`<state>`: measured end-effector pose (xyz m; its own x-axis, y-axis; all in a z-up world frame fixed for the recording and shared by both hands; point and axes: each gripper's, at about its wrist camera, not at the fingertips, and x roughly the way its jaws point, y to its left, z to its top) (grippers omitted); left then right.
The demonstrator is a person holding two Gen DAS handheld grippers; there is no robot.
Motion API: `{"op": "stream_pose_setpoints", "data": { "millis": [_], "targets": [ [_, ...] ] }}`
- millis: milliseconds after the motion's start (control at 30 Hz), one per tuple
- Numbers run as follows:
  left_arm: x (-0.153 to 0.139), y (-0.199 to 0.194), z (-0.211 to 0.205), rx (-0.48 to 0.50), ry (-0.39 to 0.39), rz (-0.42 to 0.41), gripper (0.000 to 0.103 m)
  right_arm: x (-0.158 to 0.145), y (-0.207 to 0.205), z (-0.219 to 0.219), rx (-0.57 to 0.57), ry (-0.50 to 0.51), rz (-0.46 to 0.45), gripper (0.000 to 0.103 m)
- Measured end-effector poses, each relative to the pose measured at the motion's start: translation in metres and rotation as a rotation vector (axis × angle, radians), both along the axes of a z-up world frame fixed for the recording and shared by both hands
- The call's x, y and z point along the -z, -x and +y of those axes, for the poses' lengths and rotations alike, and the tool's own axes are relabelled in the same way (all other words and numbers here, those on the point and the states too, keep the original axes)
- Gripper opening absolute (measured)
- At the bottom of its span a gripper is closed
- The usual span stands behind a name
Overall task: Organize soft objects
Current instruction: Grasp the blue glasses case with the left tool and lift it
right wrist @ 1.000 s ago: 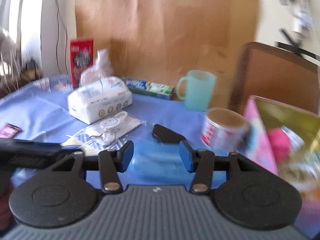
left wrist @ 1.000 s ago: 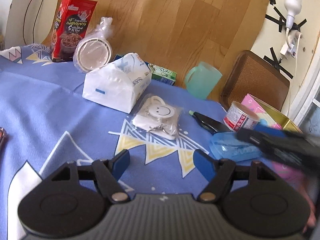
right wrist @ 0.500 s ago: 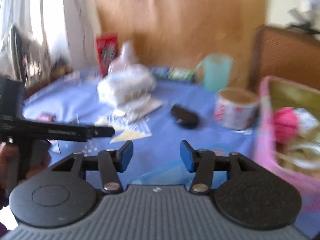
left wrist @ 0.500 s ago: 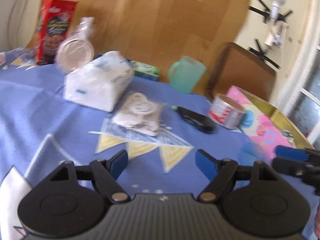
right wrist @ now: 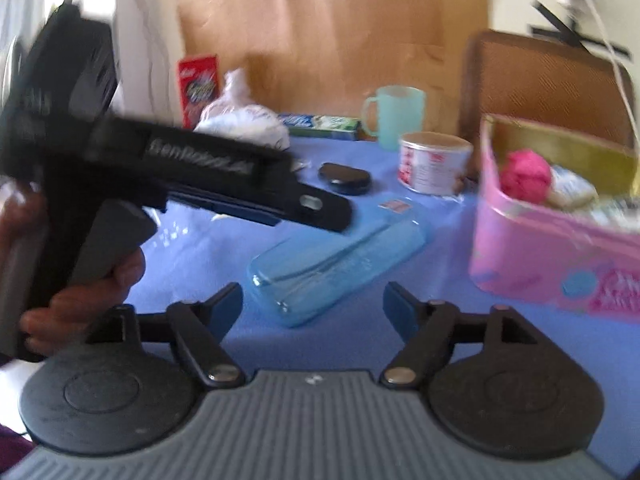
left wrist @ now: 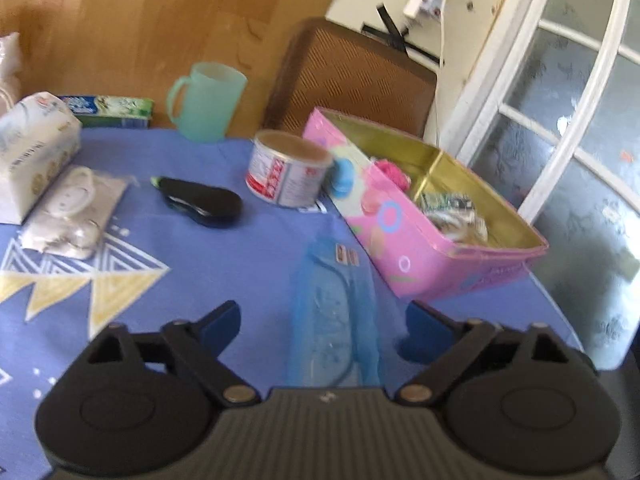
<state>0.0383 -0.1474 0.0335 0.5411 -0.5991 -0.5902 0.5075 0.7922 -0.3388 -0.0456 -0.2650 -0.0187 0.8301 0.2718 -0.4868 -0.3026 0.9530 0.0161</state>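
While the blue plastic case (left wrist: 332,316) lies flat on the cloth just beside the pink tin (left wrist: 404,236), both grippers hang near it: left gripper (left wrist: 320,324) & right gripper (right wrist: 312,304) jaws just opened wide, nothing clamped. Pink soft ball (right wrist: 524,176) sits inside tin.

blurred: left hand-held gripper (right wrist: 320,210) | cut off: tissue pack (left wrist: 32,152) | unreadable: can (left wrist: 286,174) label

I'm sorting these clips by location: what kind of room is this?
Most likely a home dining corner: a table under a blue patterned cloth, a woven-back chair pushed up to it, a mint mug, and a paned glass door alongside.
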Motion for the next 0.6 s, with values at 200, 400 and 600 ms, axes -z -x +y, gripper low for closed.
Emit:
{"op": "stream_pose_setpoints", "data": {
  "millis": [200, 400, 600],
  "targets": [
    [0.008, 0.005, -0.018, 0.007, -0.082, 0.001, 0.054, 0.007, -0.024, 0.008, 0.03, 0.016, 0.015, 0.076],
    [-0.021, 0.023, -0.013, -0.011, -0.045, -0.094, 0.054, -0.007, -0.003, 0.012, 0.016, 0.053, -0.147, 0.074],
    [-0.062, 0.021, -0.049, 0.055, -0.041, -0.204, 0.054, -0.033, 0.007, -0.009, 0.064, 0.058, -0.291, 0.074]
  ]
}}
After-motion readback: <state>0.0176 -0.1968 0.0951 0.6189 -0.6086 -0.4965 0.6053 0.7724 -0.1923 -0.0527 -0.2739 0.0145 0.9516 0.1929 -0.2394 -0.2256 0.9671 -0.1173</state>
